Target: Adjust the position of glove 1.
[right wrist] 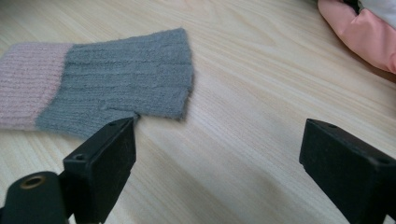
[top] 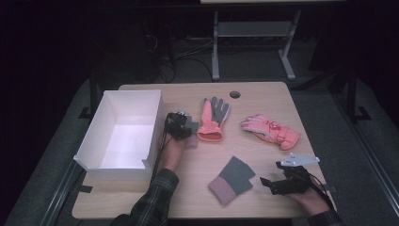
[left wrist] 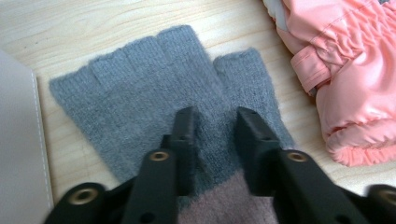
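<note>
A grey fingerless knit glove (left wrist: pixel 140 88) with a dusty-pink cuff lies flat beside the white box. My left gripper (left wrist: pixel 215 121) presses down on its palm, jaws drawn close with a fold of the knit pinched between them; in the high view this gripper (top: pixel 182 128) covers most of that glove (top: pixel 193 128). A matching grey and pink knit glove (top: pixel 232 179) lies near the front edge, and it appears again as the knit glove (right wrist: pixel 126 79) to the left of my right gripper's jaws. My right gripper (top: pixel 267 185) rests just right of it, and the right gripper (right wrist: pixel 219 128) is wide open over bare wood.
An open white box (top: pixel 123 129) stands at the table's left; its wall (left wrist: pixel 18 140) is close beside my left gripper. A pink glove with a grey palm (top: pixel 212 117) lies mid-table, its cuff (left wrist: pixel 355 84) right of the left jaws. A pink ski glove (top: pixel 270 130) lies farther right.
</note>
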`<state>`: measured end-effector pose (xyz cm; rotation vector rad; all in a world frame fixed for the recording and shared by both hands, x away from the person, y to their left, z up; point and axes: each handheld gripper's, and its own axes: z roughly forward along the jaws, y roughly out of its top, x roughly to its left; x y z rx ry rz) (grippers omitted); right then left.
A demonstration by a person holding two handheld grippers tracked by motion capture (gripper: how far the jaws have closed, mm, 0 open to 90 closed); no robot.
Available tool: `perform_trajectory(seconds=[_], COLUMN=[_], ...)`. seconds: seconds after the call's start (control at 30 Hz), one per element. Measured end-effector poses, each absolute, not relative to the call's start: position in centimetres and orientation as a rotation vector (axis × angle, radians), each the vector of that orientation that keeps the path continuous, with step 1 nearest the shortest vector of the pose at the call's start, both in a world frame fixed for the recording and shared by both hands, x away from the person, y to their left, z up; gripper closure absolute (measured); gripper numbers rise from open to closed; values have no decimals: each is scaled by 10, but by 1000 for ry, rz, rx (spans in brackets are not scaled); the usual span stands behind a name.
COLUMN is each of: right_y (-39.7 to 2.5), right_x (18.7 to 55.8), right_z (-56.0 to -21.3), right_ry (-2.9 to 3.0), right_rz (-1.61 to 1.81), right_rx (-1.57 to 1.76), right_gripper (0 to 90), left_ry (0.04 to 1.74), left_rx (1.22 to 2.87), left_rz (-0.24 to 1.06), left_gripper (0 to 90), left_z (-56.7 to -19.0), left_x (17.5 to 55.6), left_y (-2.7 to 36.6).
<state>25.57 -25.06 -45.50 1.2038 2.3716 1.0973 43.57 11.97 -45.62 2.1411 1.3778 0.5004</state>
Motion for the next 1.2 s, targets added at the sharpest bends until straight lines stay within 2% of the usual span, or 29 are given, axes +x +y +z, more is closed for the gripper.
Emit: perform_trajectory(seconds=[0.1, 0.37, 0.9, 1.2], right_y=[-250, -251, -252, -253], right_x=[256, 256, 256, 257], right_z=[-455, -455, -455, -455], right_ry=[2375, 2372, 2364, 2363], right_rz=[1096, 1095, 1094, 1094], right_rx=[1199, 1205, 1211, 1228], right_gripper=[105, 105, 106, 106], left_ry=[1374, 1363, 1329, 1240], left_rx=[2143, 2111, 2069, 2067], left_rz=[488, 467, 486, 460], left_gripper=[784, 842, 845, 844], left_z=[-456, -453, -422, -397], left_x=[435, 435, 426, 417], left_y=[120, 123, 122, 123])
